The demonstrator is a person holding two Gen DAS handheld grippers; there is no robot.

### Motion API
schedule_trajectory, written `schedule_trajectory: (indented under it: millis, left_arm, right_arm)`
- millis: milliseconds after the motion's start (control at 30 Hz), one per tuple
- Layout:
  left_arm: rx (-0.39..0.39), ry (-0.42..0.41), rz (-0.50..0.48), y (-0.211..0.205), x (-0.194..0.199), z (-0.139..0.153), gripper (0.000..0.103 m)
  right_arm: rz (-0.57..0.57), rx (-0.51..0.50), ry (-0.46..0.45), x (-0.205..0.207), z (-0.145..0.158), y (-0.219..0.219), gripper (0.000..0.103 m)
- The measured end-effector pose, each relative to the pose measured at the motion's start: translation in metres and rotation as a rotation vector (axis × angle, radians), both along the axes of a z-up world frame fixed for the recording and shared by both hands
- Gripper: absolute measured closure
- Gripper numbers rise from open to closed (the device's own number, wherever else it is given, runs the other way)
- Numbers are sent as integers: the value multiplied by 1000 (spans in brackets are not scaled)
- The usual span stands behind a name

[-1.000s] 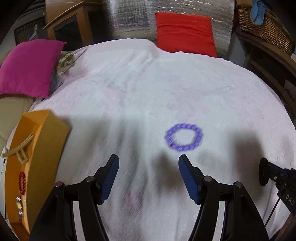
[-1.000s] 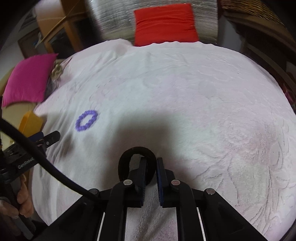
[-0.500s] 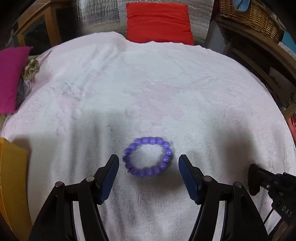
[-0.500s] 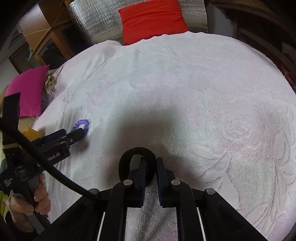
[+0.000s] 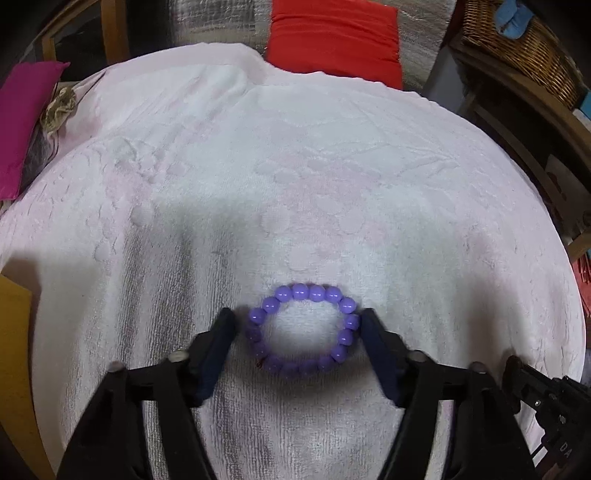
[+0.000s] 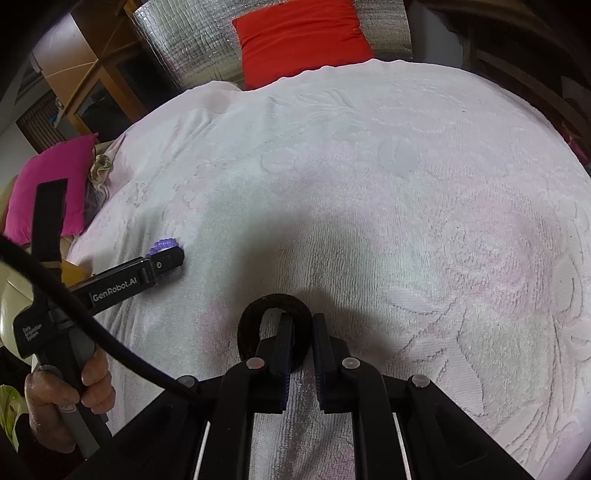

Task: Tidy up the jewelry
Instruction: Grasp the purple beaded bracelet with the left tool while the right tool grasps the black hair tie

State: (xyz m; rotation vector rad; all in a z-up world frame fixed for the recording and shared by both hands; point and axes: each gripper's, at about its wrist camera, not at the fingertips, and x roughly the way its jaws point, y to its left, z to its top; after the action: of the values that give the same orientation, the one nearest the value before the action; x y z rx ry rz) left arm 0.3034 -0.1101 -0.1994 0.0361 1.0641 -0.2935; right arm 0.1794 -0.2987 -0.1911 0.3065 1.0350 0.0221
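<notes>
- In the right wrist view, nearest the camera, the right gripper [image 6: 299, 325] is clamping its two blue pads on a black hair band [image 6: 255, 314]; the band's loop is arching up past the fingertips, over the white towel [image 6: 406, 221].
- At the near left of that view a hand [image 6: 55, 398] is gripping the handle of the left gripper [image 6: 173, 256], which is reaching out across the towel towards the far left.
- In the left wrist view the left gripper [image 5: 295, 323] is sitting low over the towel [image 5: 295, 166] with its jaws apart, and they have just been closing in.
- The purple bead bracelet [image 5: 277, 295] is lying flat on the towel between the two blue pads [image 5: 218, 343]; the right pad is just beside the beads, perhaps touching, and the left pad is standing a little clear.
- At the near left edge an orange box [image 5: 11, 332] is showing one corner.
- Further off on the left a magenta cushion [image 5: 22, 110] is resting beside the towel.
- Farthest away a red cushion [image 5: 332, 40] is leaning against a silver quilted backing [image 5: 207, 22], and a wicker basket [image 5: 524, 40] is sitting at the far right.
</notes>
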Motion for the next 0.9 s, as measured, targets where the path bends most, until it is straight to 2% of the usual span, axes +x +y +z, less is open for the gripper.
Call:
schedule_trajectory:
  millis: [67,100,167,200,433,633,900]
  left_arm:
    - [10,-18,-19,-1,-5,2,59]
    - [2,-20,-27,-1,-7,3,64]
    - [-13,-21,-28,1,-10,5,83]
    - [-20,-20,-28,3,-11,6,87]
    - [-104,-10,-42,21,-20,12,94]
    - [-115,-6,-61,25,-34,19,94]
    - [-116,-8,-142,18,-76,30,94]
  right_arm:
    - [-2,1,0,-1,0,-1,92]
    - [-2,-1,0,-1,1,0,92]
    - [-3,-3,0,-2,1,0,92]
    - [-4,-4,0,-2,1,0,92]
    - [-3,-13,-1,-2,2,2,92]
    - [9,-1,-24,-3,9,2,92]
    - [23,-21,-37,-8,11,3,92]
